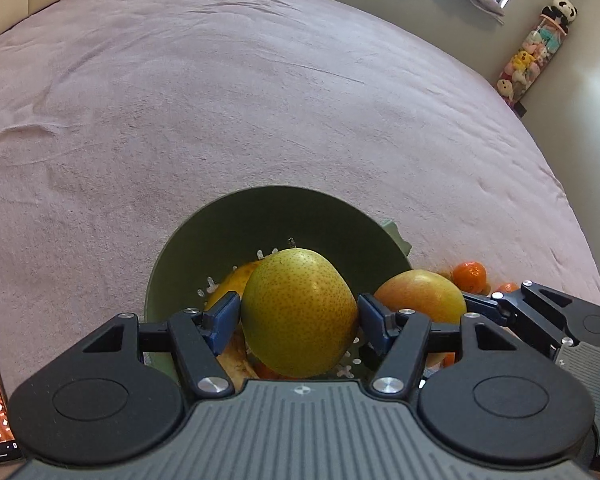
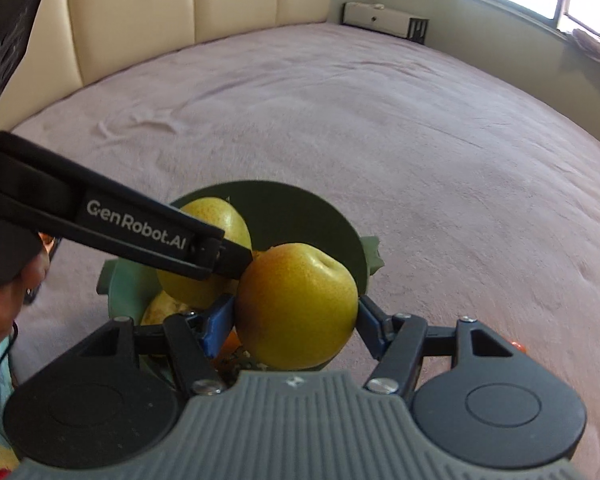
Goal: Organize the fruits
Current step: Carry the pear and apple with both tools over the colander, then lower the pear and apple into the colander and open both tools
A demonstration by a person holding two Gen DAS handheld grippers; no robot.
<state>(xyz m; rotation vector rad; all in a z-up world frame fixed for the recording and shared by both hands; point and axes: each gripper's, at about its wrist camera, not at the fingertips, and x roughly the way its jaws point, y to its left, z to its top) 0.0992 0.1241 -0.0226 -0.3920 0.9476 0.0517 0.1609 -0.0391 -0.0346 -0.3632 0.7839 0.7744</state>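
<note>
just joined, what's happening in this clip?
A person is sorting fruit on a bed with two handheld grippers. The left gripper holds a green-yellow pear over the green colander. The right gripper grips a reddish pear beside it. Tangerines lie on the bedspread.

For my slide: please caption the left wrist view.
Left gripper holds a green-yellow pear above the green colander.
</note>
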